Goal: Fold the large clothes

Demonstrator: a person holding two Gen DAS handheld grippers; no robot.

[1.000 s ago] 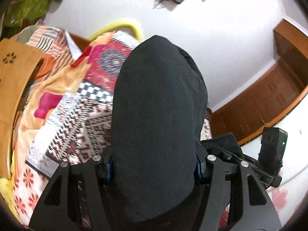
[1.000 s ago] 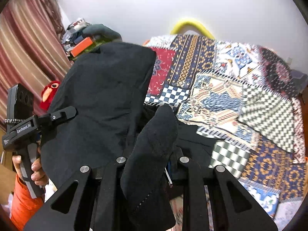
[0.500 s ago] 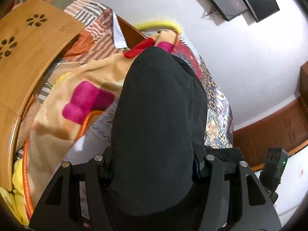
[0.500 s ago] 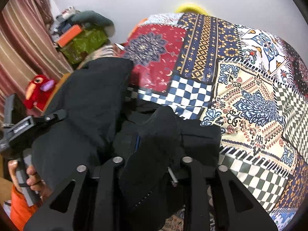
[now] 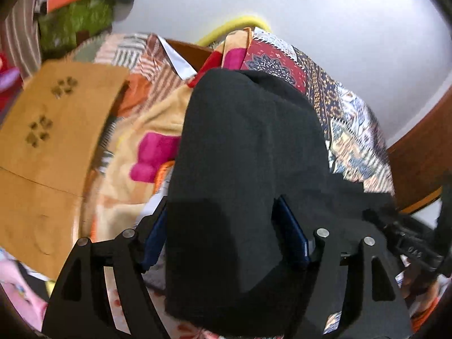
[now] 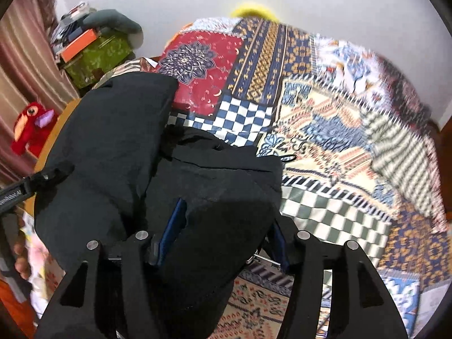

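A large black garment [image 5: 248,147] lies bunched on a patchwork bedspread [image 6: 325,130]. In the left wrist view a thick fold of it rises between the jaws of my left gripper [image 5: 223,220]. Those jaws are opening; the blue pads [image 5: 291,226] stand bare beside the cloth. In the right wrist view another black fold [image 6: 214,197] sits between the jaws of my right gripper [image 6: 226,226], which are opening too, and a blue pad [image 6: 172,226] shows its inner face. The left gripper's body [image 6: 25,189] appears at that view's left edge, under the cloth.
A wooden lap table [image 5: 48,141] lies left of the garment on an orange and pink blanket [image 5: 152,141]. Boxes and a green bag [image 6: 96,53] are stacked in the far corner, with a red plush toy [image 6: 31,127] below. A wooden headboard [image 5: 418,163] borders the right.
Both grippers have dropped toward the bed with the black cloth. The jaws of each now stand wider, and the blue pads show beside the folds they were pressing.
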